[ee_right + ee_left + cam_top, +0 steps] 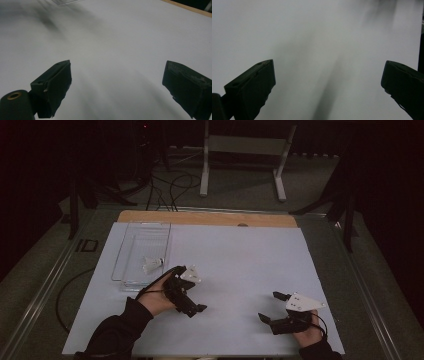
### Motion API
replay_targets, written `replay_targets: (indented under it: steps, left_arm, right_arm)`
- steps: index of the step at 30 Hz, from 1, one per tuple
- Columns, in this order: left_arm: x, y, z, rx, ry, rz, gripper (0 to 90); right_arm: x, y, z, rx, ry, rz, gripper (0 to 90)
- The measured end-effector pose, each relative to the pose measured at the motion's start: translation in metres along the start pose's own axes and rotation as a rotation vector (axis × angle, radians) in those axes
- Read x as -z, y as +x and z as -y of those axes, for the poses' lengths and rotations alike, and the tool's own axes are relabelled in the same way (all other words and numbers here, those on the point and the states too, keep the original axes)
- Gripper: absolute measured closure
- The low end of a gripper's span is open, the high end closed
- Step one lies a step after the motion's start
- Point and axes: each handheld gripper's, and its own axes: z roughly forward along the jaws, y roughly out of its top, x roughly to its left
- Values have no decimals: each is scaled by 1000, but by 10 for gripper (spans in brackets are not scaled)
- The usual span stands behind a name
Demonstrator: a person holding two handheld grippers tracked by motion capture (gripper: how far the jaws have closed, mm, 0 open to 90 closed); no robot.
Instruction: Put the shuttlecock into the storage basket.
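A clear plastic tray (131,270) stands at the left of the white table sheet (240,255). Inside it lies a small white object shaped like a shuttlecock (152,264). Just right of the tray's near end is my left gripper (196,292), held in a hand and pointing right. In the left gripper view it (328,82) is open over bare white sheet. Near the front right, my right gripper (270,306) points left. Its jaws (117,82) are spread wide with nothing between them.
A wooden table edge (207,217) runs along the back of the sheet. Behind it on the floor stand a white frame (245,150) and loose cables (170,185). A corner of the tray (65,2) shows at the top of the right gripper view.
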Motion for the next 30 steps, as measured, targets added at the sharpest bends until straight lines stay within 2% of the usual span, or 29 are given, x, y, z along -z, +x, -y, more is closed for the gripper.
replay_targets:
  steps: [6,11,15,24,26,30]
  left_arm:
    - [-3,-4,14,-35,28,-23,0]
    - [-4,-7,24,-17,2,1,0]
    - [-3,-9,31,-30,-1,0,0]
    - [4,-9,53,19,-33,9,0]
    - [6,-8,59,27,-33,-1,0]
    - [10,-9,69,58,-62,-11,0]
  right_arm:
    - [0,0,0,-1,0,0,86]
    - [0,0,0,2,1,-1,86]
    - [1,0,0,0,0,1,86]
    - [1,0,0,1,1,2,86]
    - [0,0,0,1,0,2,86]
    - [0,0,0,0,2,2,86]
